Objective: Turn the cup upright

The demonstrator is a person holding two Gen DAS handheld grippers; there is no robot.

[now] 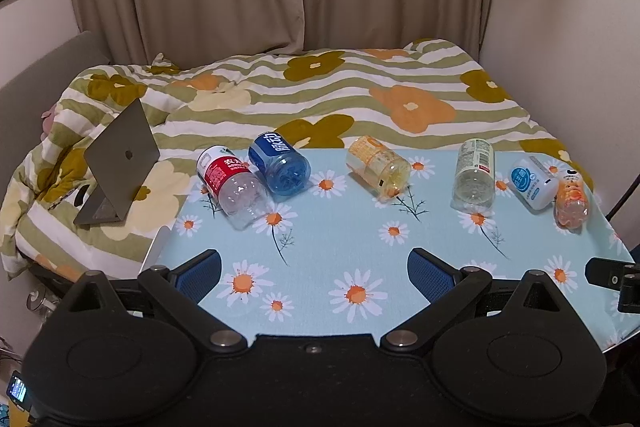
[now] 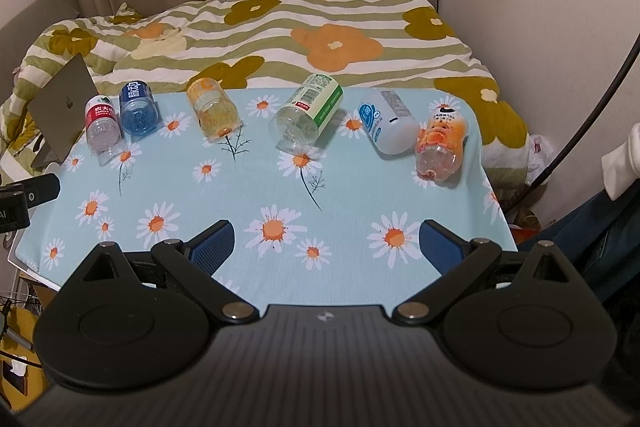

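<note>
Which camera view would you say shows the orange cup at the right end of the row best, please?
The right wrist view: the orange cup lies on its side there, large and unobstructed. In the left wrist view the same cup sits small at the distorted right edge, against the white cup.

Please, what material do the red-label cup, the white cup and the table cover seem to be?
Red-label cup: probably thin clear plastic, glossy; the cloth shows through its body.
White cup: likely opaque plastic, smooth with a soft sheen.
Table cover: looks like matte printed fabric, though coated cloth is possible.
</note>
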